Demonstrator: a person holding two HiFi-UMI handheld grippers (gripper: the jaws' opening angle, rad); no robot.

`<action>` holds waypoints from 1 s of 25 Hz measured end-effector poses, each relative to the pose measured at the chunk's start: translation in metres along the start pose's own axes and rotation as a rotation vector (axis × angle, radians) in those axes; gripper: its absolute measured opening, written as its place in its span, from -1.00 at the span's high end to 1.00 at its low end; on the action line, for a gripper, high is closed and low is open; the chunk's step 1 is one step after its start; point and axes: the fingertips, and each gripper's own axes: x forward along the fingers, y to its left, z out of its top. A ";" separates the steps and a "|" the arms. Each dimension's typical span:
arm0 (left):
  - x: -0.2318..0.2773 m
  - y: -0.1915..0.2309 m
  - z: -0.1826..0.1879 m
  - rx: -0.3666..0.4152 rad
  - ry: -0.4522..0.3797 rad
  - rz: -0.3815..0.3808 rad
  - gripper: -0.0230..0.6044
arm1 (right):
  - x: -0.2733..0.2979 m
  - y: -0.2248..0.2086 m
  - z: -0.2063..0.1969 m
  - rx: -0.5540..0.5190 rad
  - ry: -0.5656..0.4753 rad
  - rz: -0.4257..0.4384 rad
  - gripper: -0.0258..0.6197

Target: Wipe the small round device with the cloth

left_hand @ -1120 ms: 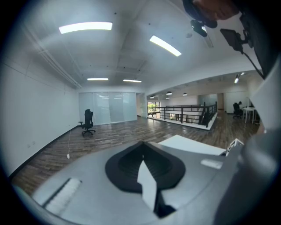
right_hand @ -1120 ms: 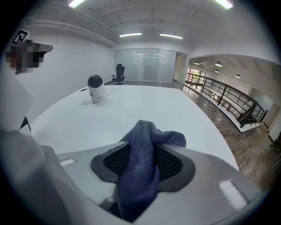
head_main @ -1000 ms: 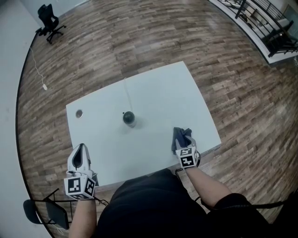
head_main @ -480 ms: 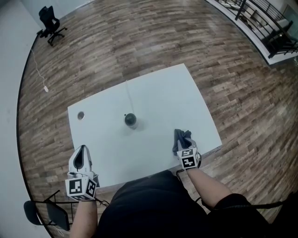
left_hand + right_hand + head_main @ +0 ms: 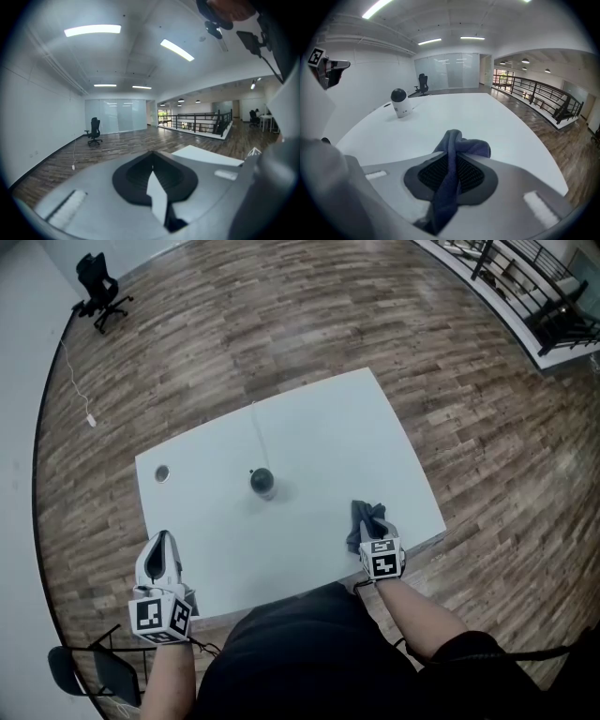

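Observation:
The small round device [image 5: 262, 481], a dark dome on a pale body, stands upright near the middle of the white table [image 5: 319, 427]; in the right gripper view the device [image 5: 399, 102] is far off at the left. A dark blue cloth [image 5: 367, 518] lies bunched near the table's front right edge. My right gripper [image 5: 367, 531] has just been closing, and its jaws pinch a fold of the cloth [image 5: 461, 145]. My left gripper [image 5: 162, 542] hangs off the table's front left corner, shut and empty, pointing over the floor [image 5: 152, 180].
A thin white cable [image 5: 255, 432] runs from the device to the table's far edge. A small round disc [image 5: 161, 472] lies at the table's left. An office chair [image 5: 98, 282] stands far back left, and a folding chair [image 5: 94, 671] by my left side.
The cloth at the right gripper looks drawn a little tighter. Both grippers stay where they were, and the device has not moved.

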 end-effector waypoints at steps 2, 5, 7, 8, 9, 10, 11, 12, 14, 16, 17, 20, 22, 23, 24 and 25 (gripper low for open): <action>0.001 -0.001 0.000 0.001 -0.002 -0.007 0.90 | -0.003 0.000 0.002 0.003 -0.005 -0.002 0.74; 0.002 -0.002 0.002 0.002 -0.006 -0.012 0.90 | -0.007 -0.001 0.004 0.027 -0.017 -0.008 0.74; 0.002 -0.002 0.002 0.001 -0.008 -0.015 0.90 | -0.011 -0.003 0.005 0.064 -0.027 -0.012 0.74; 0.002 -0.001 0.002 0.000 -0.009 -0.015 0.90 | -0.013 -0.004 0.006 0.077 -0.032 -0.014 0.74; 0.002 0.000 0.002 -0.002 -0.011 -0.014 0.90 | -0.014 -0.004 0.008 0.083 -0.037 -0.016 0.74; 0.002 0.001 0.002 -0.004 -0.014 -0.013 0.90 | -0.016 -0.004 0.010 0.083 -0.044 -0.018 0.74; 0.003 0.001 0.002 -0.005 -0.016 -0.013 0.90 | -0.017 -0.004 0.012 0.082 -0.050 -0.019 0.74; 0.003 0.002 0.001 -0.006 -0.019 -0.014 0.90 | -0.018 -0.005 0.014 0.082 -0.057 -0.021 0.74; 0.005 0.001 0.001 -0.009 -0.024 -0.017 0.90 | -0.022 -0.007 0.017 0.094 -0.071 -0.022 0.74; 0.005 0.000 0.001 -0.016 -0.030 -0.020 0.90 | -0.025 -0.011 0.020 0.119 -0.085 -0.024 0.74; 0.006 0.000 0.001 -0.018 -0.033 -0.021 0.90 | -0.027 -0.013 0.021 0.128 -0.092 -0.026 0.74; 0.008 -0.001 0.002 -0.019 -0.040 -0.029 0.90 | -0.032 -0.016 0.027 0.129 -0.112 -0.036 0.74; 0.010 -0.003 0.001 -0.026 -0.043 -0.036 0.90 | -0.035 -0.019 0.031 0.138 -0.124 -0.043 0.74; 0.011 -0.005 0.001 -0.029 -0.045 -0.041 0.90 | -0.037 -0.022 0.033 0.149 -0.129 -0.047 0.74; 0.012 -0.008 0.001 -0.030 -0.046 -0.047 0.90 | -0.039 -0.024 0.035 0.160 -0.134 -0.052 0.74; 0.013 -0.010 0.001 -0.031 -0.048 -0.052 0.90 | -0.041 -0.026 0.038 0.169 -0.139 -0.056 0.74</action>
